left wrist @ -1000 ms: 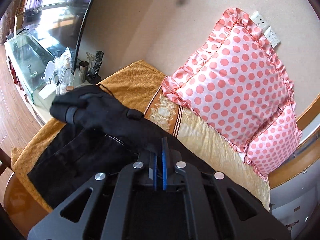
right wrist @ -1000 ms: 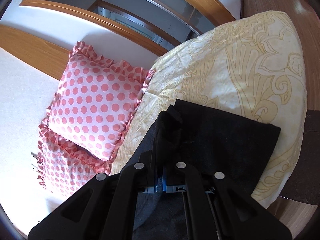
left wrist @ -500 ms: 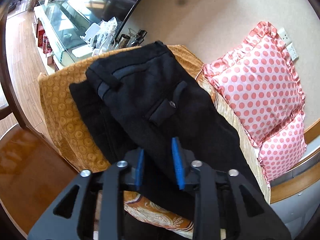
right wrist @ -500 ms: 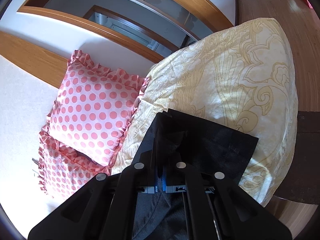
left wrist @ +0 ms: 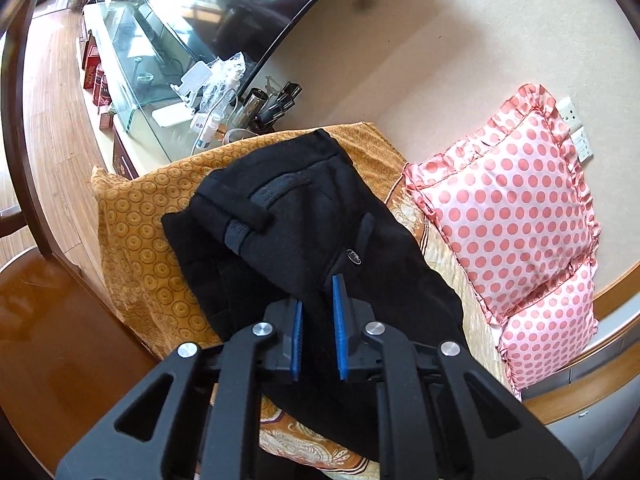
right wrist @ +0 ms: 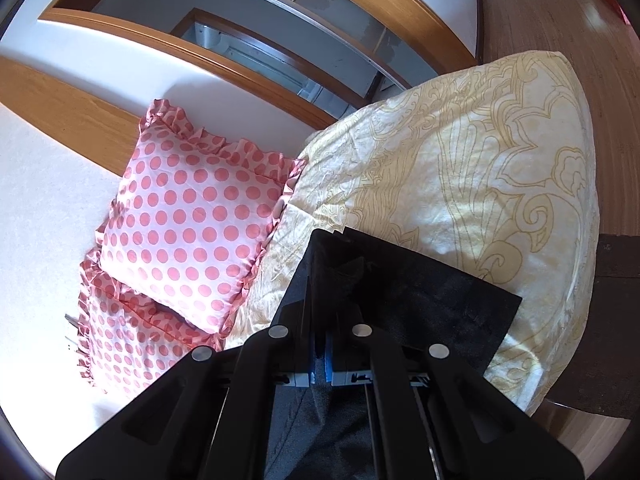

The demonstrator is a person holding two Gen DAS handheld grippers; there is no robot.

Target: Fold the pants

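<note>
The black pants point(left wrist: 304, 232) lie on the bed, waist end folded over onto the orange patterned cover point(left wrist: 136, 216), back pocket and belt loops up. My left gripper point(left wrist: 318, 320) is open and empty just above the pants. In the right wrist view the leg end of the pants point(right wrist: 420, 300) lies on the cream quilt point(right wrist: 480, 184). My right gripper point(right wrist: 320, 352) is shut on a fold of the pants' leg fabric.
Two pink polka-dot pillows point(left wrist: 516, 216) lean against the wall at the head of the bed; they also show in the right wrist view point(right wrist: 188, 228). A glass-topped side table point(left wrist: 160, 72) with bottles and clutter stands beyond the bed's corner. Wooden floor lies around the bed.
My left gripper has let go of the pants' waist, opened and drawn back; the waist now lies folded flat on the bed. My right gripper has stayed shut on the leg fabric.
</note>
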